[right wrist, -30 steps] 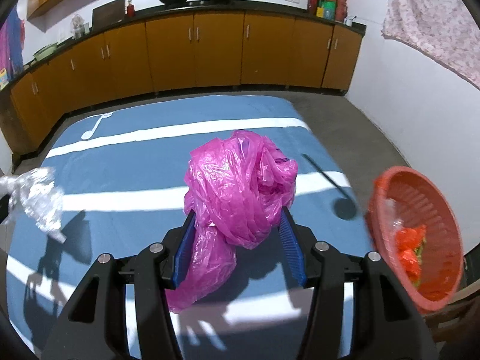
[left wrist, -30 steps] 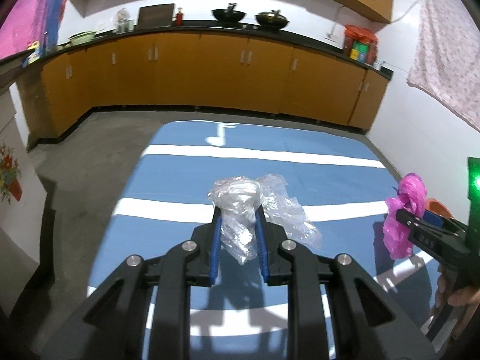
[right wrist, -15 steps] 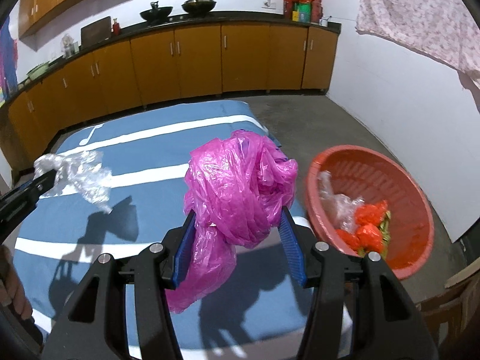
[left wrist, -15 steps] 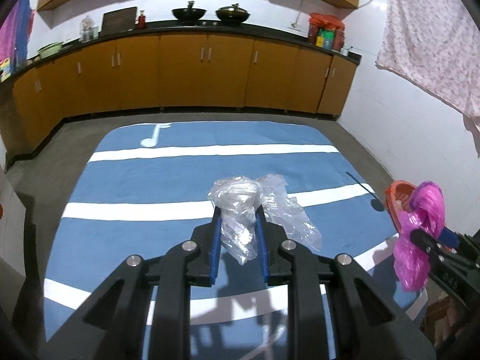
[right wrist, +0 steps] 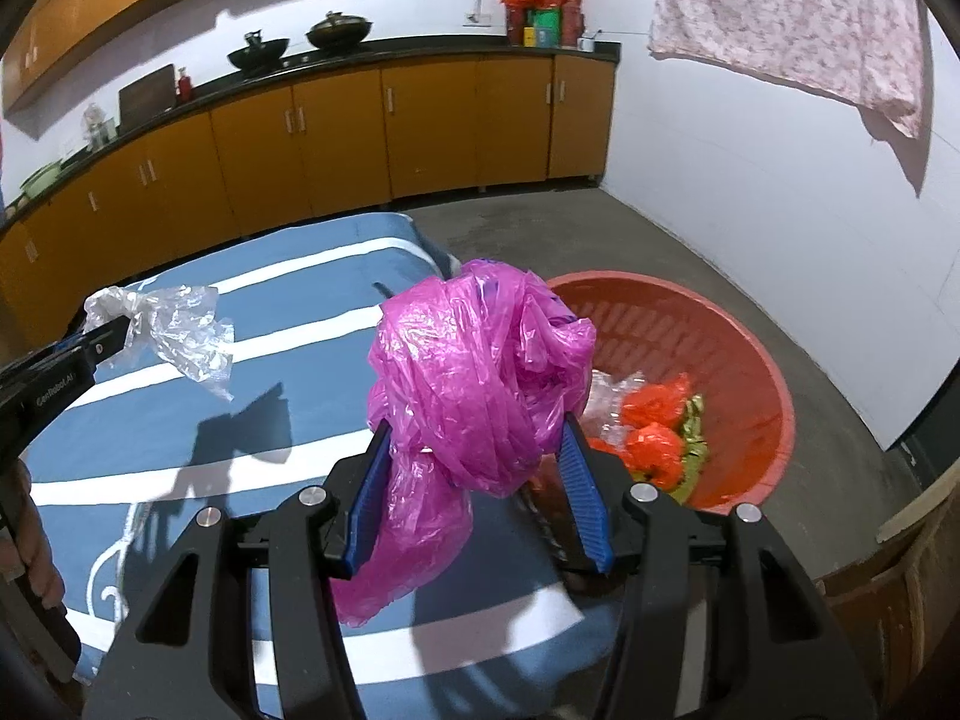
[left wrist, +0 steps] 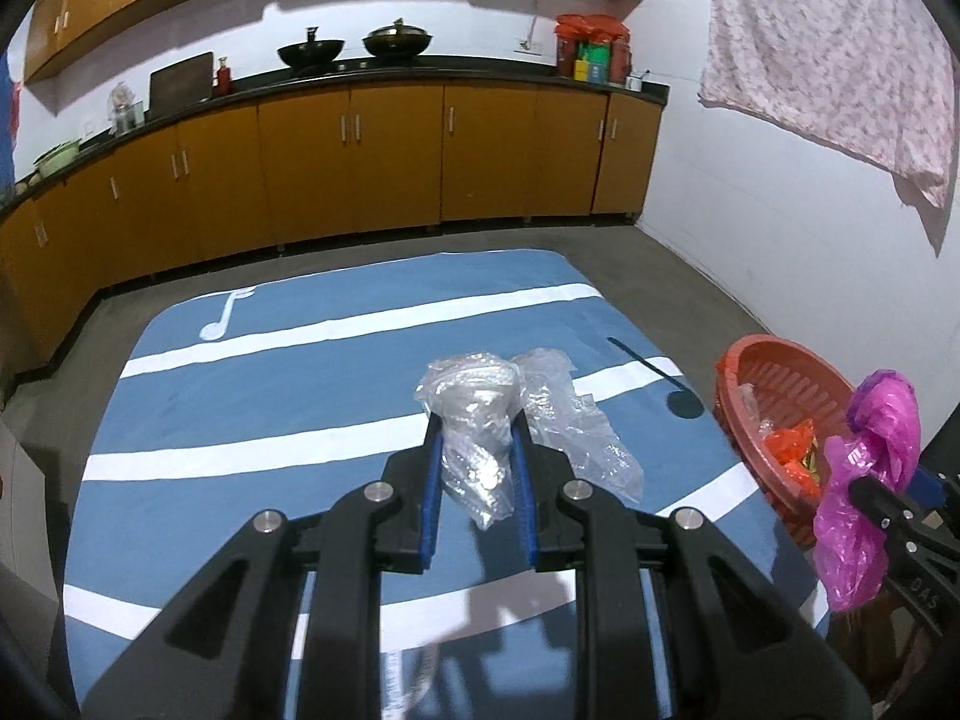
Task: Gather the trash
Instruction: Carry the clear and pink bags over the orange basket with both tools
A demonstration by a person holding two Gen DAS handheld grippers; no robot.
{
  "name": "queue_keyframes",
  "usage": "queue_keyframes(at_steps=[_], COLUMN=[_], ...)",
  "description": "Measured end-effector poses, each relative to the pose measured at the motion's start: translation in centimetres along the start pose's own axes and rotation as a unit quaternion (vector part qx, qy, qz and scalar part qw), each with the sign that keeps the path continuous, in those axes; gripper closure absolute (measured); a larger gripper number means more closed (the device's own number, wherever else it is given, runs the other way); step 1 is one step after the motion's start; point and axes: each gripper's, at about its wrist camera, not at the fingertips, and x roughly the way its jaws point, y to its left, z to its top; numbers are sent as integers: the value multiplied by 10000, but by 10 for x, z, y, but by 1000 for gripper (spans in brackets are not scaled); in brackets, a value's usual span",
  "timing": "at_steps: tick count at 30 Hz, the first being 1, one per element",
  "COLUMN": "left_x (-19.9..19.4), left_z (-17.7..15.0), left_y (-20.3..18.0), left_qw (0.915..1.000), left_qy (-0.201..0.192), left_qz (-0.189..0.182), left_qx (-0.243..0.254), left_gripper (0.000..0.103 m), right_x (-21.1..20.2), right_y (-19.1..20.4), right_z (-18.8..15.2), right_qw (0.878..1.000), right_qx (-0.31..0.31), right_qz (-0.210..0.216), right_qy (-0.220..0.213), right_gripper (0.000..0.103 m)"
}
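Note:
My left gripper (left wrist: 477, 426) is shut on a crumpled clear plastic bag (left wrist: 480, 408) and holds it above the blue striped mat (left wrist: 270, 396). The bag also shows in the right wrist view (right wrist: 174, 330). My right gripper (right wrist: 477, 426) is shut on a bunched pink plastic bag (right wrist: 474, 372), held in the air just left of the red basket (right wrist: 750, 360). The pink bag also shows in the left wrist view (left wrist: 870, 468). The basket (left wrist: 780, 372) holds orange wrappers (right wrist: 654, 438) and clear plastic.
Orange kitchen cabinets (left wrist: 360, 180) run along the back wall under a black counter with pans. A white wall with a hanging floral cloth (right wrist: 792, 24) stands to the right. Grey concrete floor (right wrist: 600, 240) surrounds the mat and basket.
Both grippers have swung to the right with their bags. The red basket has come closer, now just right of the pink bag. Both grips are unchanged.

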Motion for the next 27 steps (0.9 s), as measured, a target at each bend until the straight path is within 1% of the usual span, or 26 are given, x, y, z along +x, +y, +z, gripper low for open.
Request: queue_keyframes(at_steps=[9,15,22,27], left_x=[9,17,33,48], left_z=[9,15,29,37], left_y=[-44,-78,-134,-176], left_qw=[9992,9975,9918,9860], left_qy=[3,34,113,133], left_qz=[-214,-475,-1069,-1405], left_qx=[345,521,692,884], left_gripper=[82,82,82,81], right_x=[7,11,19,29], right_y=[-26,-54,-102,-122], right_z=[-2,-1,13,21], right_qw=[9995,9979,9917,9881], right_qx=[238,454,1022,1234], right_qz=[-212,-454,-737,-858], right_qy=[23,-58,-244,-333], right_gripper=[49,49,49,49])
